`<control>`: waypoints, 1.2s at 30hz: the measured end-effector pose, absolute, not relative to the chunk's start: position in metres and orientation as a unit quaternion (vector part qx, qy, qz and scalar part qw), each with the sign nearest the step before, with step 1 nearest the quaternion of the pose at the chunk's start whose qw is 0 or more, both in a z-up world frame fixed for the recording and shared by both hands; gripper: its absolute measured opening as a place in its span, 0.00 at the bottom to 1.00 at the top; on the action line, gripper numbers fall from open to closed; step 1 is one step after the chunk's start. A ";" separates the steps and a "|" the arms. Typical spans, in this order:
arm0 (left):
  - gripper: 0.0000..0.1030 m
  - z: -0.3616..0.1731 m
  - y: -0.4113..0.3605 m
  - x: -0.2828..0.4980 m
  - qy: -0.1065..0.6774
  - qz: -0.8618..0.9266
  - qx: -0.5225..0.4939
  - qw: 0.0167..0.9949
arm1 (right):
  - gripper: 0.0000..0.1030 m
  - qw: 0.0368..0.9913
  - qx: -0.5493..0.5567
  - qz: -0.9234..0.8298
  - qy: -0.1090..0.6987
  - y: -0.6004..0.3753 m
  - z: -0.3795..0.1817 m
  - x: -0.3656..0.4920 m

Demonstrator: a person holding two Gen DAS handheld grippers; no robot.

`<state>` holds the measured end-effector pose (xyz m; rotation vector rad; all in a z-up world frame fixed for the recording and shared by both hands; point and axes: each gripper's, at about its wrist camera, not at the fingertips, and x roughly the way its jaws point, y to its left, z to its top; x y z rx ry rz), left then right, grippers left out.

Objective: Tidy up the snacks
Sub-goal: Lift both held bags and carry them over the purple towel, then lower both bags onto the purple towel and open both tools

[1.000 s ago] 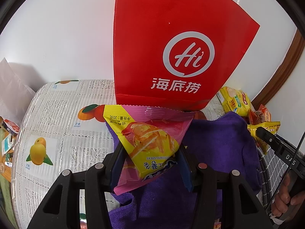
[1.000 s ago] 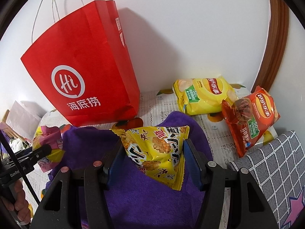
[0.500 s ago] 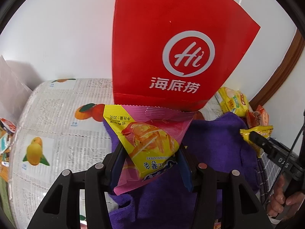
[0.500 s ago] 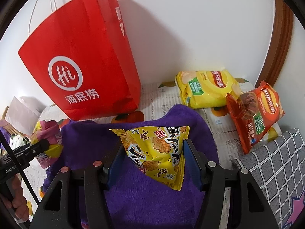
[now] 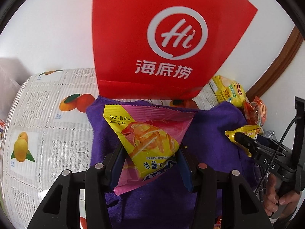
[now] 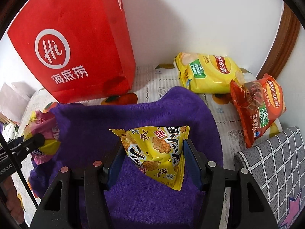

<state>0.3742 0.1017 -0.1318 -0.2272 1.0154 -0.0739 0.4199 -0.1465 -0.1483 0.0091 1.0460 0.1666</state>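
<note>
Left gripper (image 5: 150, 164) – pink packet (image 5: 146, 143) clamped between pads

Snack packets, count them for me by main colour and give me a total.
Yellow: 2, the Lay's bag by the wall and the cracker packet in the right gripper.
Pink and yellow: 1, the potato sticks packet in the left gripper.
Orange-red: 1, Lay's bag.
Total: 4

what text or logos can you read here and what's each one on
"Hi" and "海底捞": tall red paper bag.
"POTATO STICKS", "20克": pink and yellow snack packet in the left gripper.
"-50": green label on the yellow crisp bag.
"DAS": body of the right gripper.
Red crisp bag and yellow rice-cracker packet: print not legible.
</note>
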 end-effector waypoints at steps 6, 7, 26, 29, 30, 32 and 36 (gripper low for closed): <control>0.48 -0.141 0.095 0.378 0.502 -0.035 -0.099 0.859 | 0.59 0.859 0.000 0.080 0.505 -0.144 -0.153 0.422; 0.48 -0.142 0.094 0.378 0.505 -0.036 -0.097 0.857 | 0.59 0.859 0.000 0.080 0.506 -0.144 -0.153 0.422; 0.50 -0.154 0.082 0.381 0.535 -0.039 -0.076 0.841 | 0.66 0.851 0.001 0.094 0.517 -0.137 -0.156 0.422; 0.58 -0.152 0.080 0.381 0.533 -0.037 -0.071 0.842 | 0.71 0.854 0.002 0.100 0.510 -0.136 -0.151 0.419; 0.61 -0.151 0.079 0.381 0.531 -0.036 -0.070 0.844 | 0.72 0.856 0.002 0.100 0.507 -0.135 -0.149 0.418; 0.67 -0.145 0.078 0.379 0.522 -0.039 -0.068 0.850 | 0.73 0.861 0.001 0.102 0.498 -0.134 -0.143 0.415; 0.70 -0.135 0.077 0.375 0.511 -0.039 -0.067 0.856 | 0.74 0.873 -0.001 0.103 0.476 -0.131 -0.129 0.408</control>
